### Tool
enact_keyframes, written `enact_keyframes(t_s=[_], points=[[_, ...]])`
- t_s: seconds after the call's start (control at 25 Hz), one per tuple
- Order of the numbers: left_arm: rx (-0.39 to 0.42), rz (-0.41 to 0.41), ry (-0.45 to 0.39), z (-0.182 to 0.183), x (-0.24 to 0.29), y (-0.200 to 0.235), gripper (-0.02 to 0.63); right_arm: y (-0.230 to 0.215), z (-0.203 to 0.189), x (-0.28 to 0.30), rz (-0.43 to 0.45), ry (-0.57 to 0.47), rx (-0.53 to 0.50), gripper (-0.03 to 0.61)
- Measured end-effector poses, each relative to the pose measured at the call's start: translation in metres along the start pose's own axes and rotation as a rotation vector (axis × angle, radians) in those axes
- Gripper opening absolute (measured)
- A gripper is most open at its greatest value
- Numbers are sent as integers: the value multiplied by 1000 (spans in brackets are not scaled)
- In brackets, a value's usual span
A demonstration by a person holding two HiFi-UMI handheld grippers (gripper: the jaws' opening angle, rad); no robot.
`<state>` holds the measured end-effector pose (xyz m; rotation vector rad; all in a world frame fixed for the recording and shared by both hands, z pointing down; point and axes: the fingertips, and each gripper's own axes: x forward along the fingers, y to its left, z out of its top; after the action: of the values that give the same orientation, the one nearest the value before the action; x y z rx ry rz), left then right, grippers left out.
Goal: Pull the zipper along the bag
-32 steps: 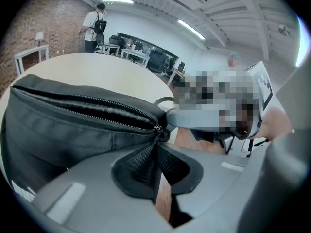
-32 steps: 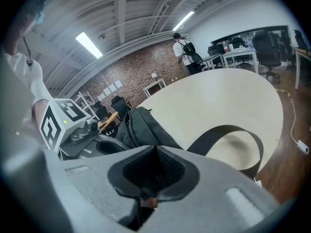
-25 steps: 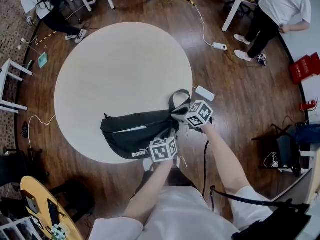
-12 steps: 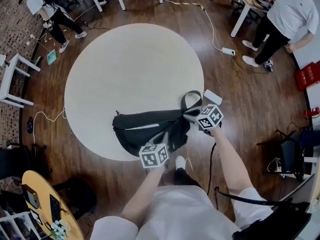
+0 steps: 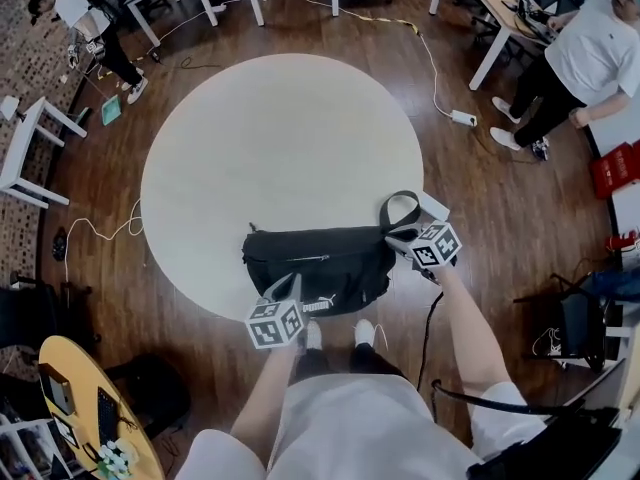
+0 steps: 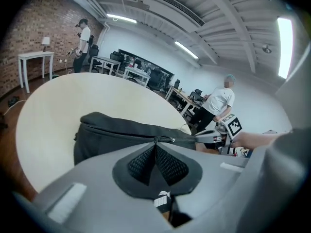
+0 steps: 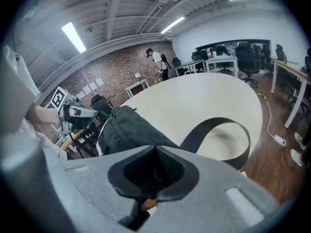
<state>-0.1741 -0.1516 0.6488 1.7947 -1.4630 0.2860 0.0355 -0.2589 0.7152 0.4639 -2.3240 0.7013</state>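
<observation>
Bag (image 5: pixel 330 268): black, lying lengthwise at the near edge of the round table (image 5: pixel 260 138), right of the middle, with a white logo print (image 5: pixel 318 306) on the side facing me. The zipper (image 6: pixel 119 131) runs along the top ridge. Its slider (image 6: pixel 164 140) sits right at the tips of my left gripper (image 6: pixel 155 145). My left jaws are pressed together on the zipper pull; the pull itself is buried between the pads, and only the slider shows past them. That gripper comes in over the bag's near side toward its left half, and its marker cube (image 5: pixel 273 323) hangs just past the table's near edge. My right gripper (image 7: pixel 156 147) is at the bag's right end, jaws closed tight on the bag where the strap (image 7: pixel 199 131) starts. The two grippers are well apart, with most of the bag's length between them. The strap curls away in a flat loop over the table's right-near edge. Just beyond the loop, off the table, is a white box (image 5: pixel 435 206) on the wood floor (image 5: pixel 500 198). Farther out, a white cable (image 5: pixel 430 58) leads to a power strip (image 5: pixel 462 118). One person in a white top (image 5: pixel 590 58) stands at far right by a desk, and another person (image 5: pixel 90 18) stands far left by white tables.
</observation>
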Motion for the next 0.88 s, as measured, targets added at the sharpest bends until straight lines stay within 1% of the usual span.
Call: enact_keyframes(t_s=[0.32, 0.48, 0.6, 0.72, 0.88], points=[[-43, 141, -49, 23, -40, 108, 21, -2, 0, 1, -58, 4, 33, 2], [-47, 208, -57, 33, -49, 158, 21, -4, 0, 1, -84, 8, 52, 2], [-19, 240, -40, 37, -44, 189, 21, -3, -1, 1, -105, 17, 62, 3], [17, 249, 0, 34, -31, 214, 21, -2, -1, 3, -124, 18, 74, 2], [15, 254, 40, 25, -13, 239, 21, -3, -5, 3, -158, 18, 82, 2]])
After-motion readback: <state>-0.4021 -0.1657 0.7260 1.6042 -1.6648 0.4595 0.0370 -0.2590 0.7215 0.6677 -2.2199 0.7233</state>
